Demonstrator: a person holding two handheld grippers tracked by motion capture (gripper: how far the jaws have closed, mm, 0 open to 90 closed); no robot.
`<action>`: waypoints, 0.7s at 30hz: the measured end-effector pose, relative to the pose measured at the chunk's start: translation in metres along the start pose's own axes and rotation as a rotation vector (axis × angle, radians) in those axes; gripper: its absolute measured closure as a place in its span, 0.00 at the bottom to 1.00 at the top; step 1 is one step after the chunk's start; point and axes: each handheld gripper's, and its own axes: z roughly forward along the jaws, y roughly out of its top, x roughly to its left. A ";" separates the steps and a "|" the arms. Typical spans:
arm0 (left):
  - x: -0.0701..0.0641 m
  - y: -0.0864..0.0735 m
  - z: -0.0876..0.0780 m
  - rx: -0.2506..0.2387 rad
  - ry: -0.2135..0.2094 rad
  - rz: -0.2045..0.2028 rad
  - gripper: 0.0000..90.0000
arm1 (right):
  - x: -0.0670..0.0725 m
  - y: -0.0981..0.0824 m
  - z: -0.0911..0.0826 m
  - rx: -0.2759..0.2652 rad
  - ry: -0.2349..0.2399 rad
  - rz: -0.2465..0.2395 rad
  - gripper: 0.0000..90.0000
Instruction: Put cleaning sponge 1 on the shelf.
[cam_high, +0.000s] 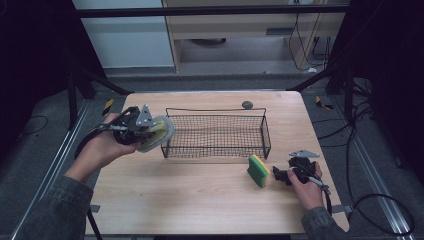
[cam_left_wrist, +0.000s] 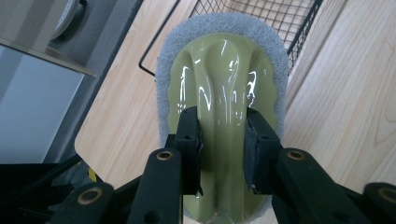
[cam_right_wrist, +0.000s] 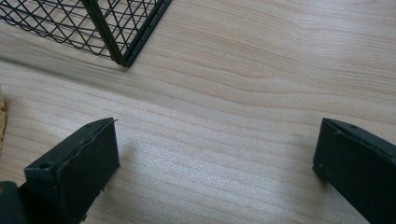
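A scrubber (cam_high: 159, 133) with a glossy pale-green handle and a grey pad hangs above the table's left side, just left of the black wire basket (cam_high: 216, 133). My left gripper (cam_high: 150, 131) is shut on it. In the left gripper view the two pads pinch the raised ridge of the scrubber (cam_left_wrist: 224, 88), with my left gripper (cam_left_wrist: 223, 140) pointing toward the basket's corner (cam_left_wrist: 261, 18). A green and yellow sponge (cam_high: 258, 171) stands on edge at the front right. My right gripper (cam_high: 280, 176) rests open just right of the sponge. Bare wood lies between the wide-apart jaws of my right gripper (cam_right_wrist: 215, 154).
The wooden table (cam_high: 200, 200) holds a small dark round object (cam_high: 247, 104) at its back edge, behind the basket. A basket corner (cam_right_wrist: 116, 28) lies ahead of the right gripper. Dark frame bars and cables surround the table.
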 end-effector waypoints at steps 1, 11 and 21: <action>0.002 0.002 0.000 -0.003 -0.002 0.000 0.78 | 0.000 0.000 0.000 0.000 0.001 0.001 0.00; 0.014 0.026 0.007 -0.024 -0.052 0.042 0.78 | 0.000 0.000 0.000 0.000 0.001 -0.002 0.00; 0.007 0.048 0.028 0.006 -0.026 0.121 0.78 | 0.000 -0.001 0.000 0.001 -0.003 -0.007 0.01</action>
